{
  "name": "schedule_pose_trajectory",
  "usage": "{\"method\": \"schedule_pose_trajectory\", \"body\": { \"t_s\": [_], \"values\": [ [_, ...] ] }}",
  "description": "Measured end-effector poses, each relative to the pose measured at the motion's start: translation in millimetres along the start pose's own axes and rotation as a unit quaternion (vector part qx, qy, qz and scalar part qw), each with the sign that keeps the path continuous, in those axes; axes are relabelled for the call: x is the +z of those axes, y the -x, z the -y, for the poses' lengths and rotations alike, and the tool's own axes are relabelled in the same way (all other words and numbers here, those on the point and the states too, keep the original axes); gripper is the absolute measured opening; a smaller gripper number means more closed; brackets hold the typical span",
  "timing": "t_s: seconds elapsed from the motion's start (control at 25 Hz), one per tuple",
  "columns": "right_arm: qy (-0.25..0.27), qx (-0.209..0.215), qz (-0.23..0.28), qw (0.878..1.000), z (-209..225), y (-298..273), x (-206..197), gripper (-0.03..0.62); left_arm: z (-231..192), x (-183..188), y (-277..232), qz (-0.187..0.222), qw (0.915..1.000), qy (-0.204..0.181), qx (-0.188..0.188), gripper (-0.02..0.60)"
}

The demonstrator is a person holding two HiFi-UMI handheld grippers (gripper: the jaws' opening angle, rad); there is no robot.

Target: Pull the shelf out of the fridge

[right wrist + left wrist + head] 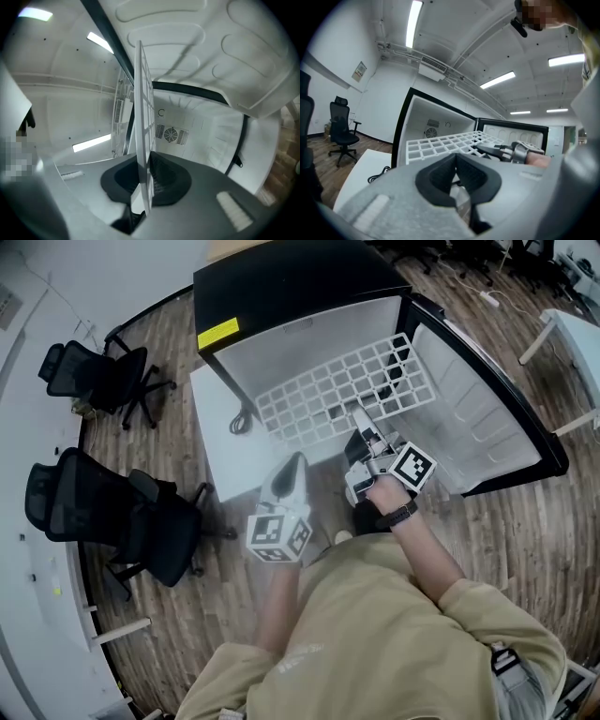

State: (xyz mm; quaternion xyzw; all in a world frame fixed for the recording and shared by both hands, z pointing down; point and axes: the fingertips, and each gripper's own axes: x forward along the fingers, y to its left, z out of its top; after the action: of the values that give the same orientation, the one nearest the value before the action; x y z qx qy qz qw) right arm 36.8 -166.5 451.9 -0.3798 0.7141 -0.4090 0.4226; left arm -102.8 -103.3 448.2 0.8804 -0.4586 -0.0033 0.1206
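Right gripper (360, 420) is clamped on the front edge of the white grid shelf (328, 390), which sits partly out of the fridge (281, 282), ready for pulling. Left gripper (296, 463) hangs back beside it, jaws together and empty.

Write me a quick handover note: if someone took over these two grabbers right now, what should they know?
Left gripper: jaws together, nothing in them, held free in front of the fridge.
Right gripper: clamped on the front edge of the white grid shelf.
Fridge door is open; the shelf sits partly out of the opening.
Done: shelf gripped and partly out.
Left: draw it fully clear of the fridge.
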Motion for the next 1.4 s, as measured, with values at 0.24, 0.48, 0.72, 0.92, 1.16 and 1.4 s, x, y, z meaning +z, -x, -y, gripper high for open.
{"method": "schedule_pose_trajectory", "body": {
  "t_s": [0.24,0.48,0.72,0.92,1.16,1.4],
  "values": [
    [0.095,-0.014,-0.003,0.995,-16,22,-6,0.029,3,2,12,0.006,1.0,-0.006,0.0,0.002],
    [0.256,-0.06,-0.042,0.964,-28,36,-5,0.029,0,7,9,0.013,0.9999,-0.008,0.004,0.002],
    [0.389,-0.075,-0.07,0.915,-33,37,15,0.028,-5,9,-16,0.017,0.9995,-0.007,0.027,0.002],
    [0.456,-0.059,-0.092,0.883,-41,18,25,0.028,-7,9,-34,0.012,0.9979,-0.003,0.063,0.002],
    [0.506,-0.037,-0.099,0.856,-57,14,36,0.028,6,27,-46,0.035,0.9945,-0.021,0.097,0.002],
    [0.525,-0.045,-0.1,0.844,-53,15,46,0.028,4,35,-45,0.042,0.9873,-0.066,0.138,0.002]
  ]
}}
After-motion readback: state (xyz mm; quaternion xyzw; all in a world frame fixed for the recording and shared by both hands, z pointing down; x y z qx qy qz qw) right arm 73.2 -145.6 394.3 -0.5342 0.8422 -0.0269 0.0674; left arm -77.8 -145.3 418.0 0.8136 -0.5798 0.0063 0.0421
